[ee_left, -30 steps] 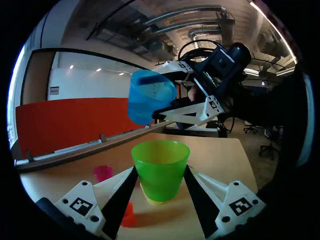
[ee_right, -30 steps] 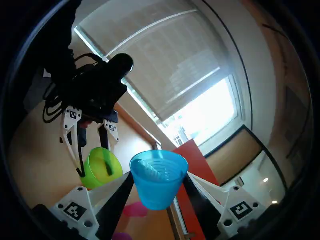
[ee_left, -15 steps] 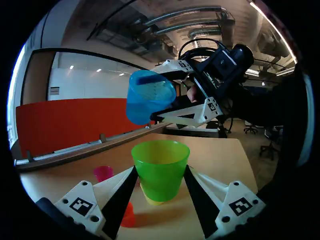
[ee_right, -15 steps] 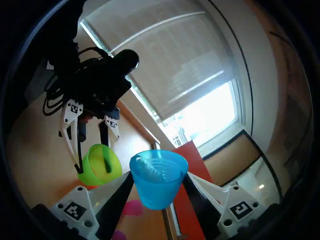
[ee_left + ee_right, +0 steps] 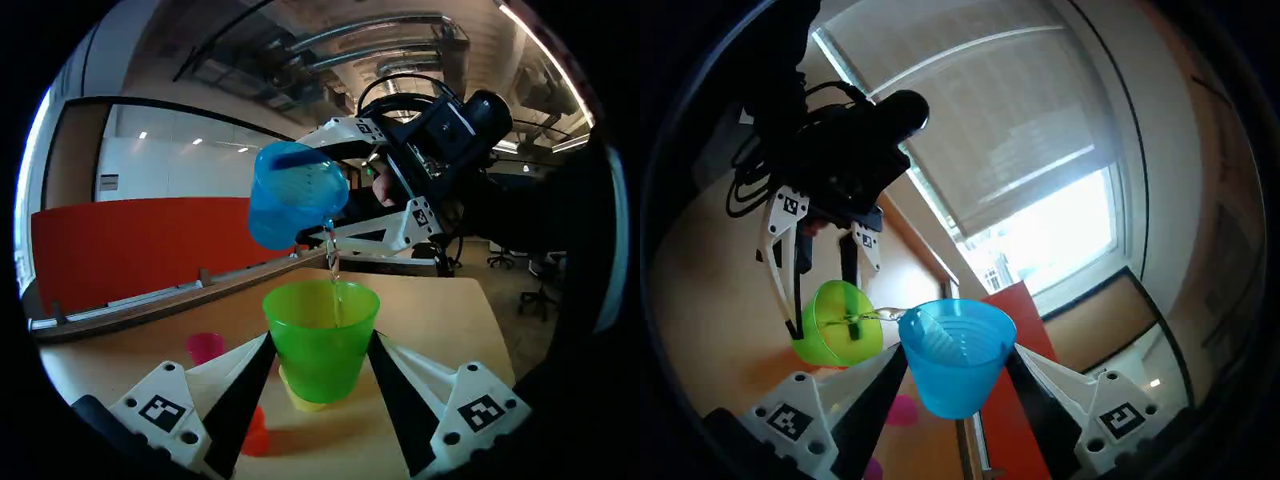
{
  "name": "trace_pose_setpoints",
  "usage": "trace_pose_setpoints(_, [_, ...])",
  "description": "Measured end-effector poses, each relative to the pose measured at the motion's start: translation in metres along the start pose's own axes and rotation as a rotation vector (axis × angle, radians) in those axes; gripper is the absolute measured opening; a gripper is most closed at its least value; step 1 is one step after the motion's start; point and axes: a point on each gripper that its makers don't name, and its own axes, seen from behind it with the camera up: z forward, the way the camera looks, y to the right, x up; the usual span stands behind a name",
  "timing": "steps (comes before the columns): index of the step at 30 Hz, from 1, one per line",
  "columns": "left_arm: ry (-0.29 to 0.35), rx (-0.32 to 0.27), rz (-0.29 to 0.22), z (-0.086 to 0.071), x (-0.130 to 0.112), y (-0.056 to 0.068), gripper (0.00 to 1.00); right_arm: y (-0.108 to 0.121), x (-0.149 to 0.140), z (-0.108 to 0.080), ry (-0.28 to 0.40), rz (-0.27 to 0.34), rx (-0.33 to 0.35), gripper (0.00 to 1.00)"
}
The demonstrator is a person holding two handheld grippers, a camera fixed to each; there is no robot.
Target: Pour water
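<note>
Early in the pour, I reckon. R claw (image 5: 958, 354) is closed on the blue cup (image 5: 292, 196) and holds it tipped above the green cup (image 5: 322, 356), w/ a thin water stream (image 5: 332, 260) dropping in. L claw (image 5: 320, 338) clamps the green cup over the table (image 5: 448, 312). Left to do: most of the pour, then righting the blue cup.

The tan counter (image 5: 448, 320) is carrying a pink cup (image 5: 206, 346), a red cup (image 5: 256, 432) and a yellow object (image 5: 298, 398).
</note>
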Motion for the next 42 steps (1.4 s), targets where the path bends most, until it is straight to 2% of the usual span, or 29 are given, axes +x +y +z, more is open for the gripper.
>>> trace_pose_setpoints(42, [0.011,-0.017,-0.006,0.0,0.006,0.008,0.8,0.016,-0.001,-0.003,-0.013,-0.081,-0.022,0.88])
